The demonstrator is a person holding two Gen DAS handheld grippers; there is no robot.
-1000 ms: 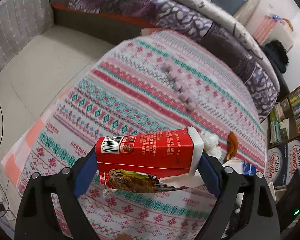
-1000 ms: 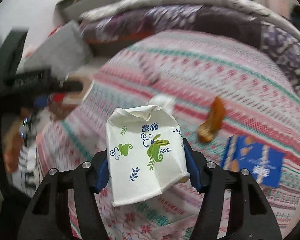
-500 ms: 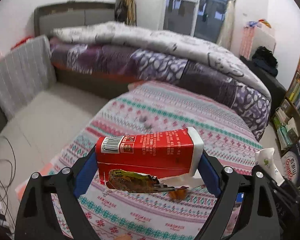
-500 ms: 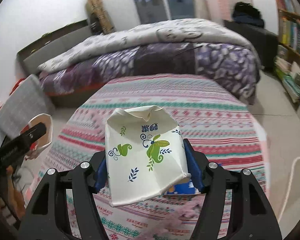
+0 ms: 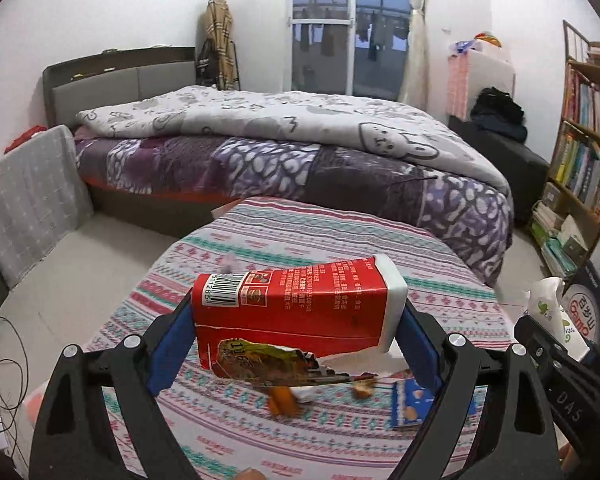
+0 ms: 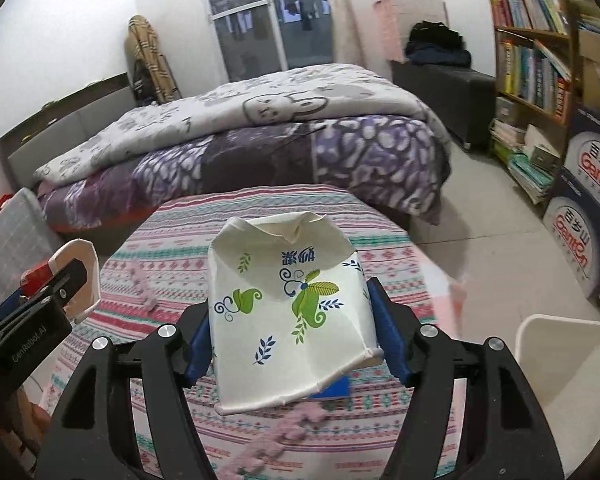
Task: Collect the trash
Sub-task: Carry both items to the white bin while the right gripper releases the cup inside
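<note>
The left wrist view shows the left gripper (image 5: pixel 295 336) clamped on a red carton (image 5: pixel 295 308), which lies sideways between the two blue pads (image 5: pixel 169 344) and is pressed by them at both ends, above the patterned cloth (image 5: pixel 340 240). The carton is a flattened cardboard box with a barcode, white print and a white end; its lower face is torn and shows a food picture. In the right wrist view, the right gripper (image 6: pixel 289 332) has a crushed paper cup (image 6: pixel 287 312) between its pads, which touch the sides of the cup, while the jaws are slowly opening. The cup is white with green leaves and blue curls, its rim folded in and its wall creased. On the striped cloth lie an orange scrap (image 5: pixel 281 400), a blue packet (image 5: pixel 412 404) and a pink knobbly strip (image 6: pixel 275 436). A white plastic bin (image 6: pixel 560 376) stands on the floor at the right.
</note>
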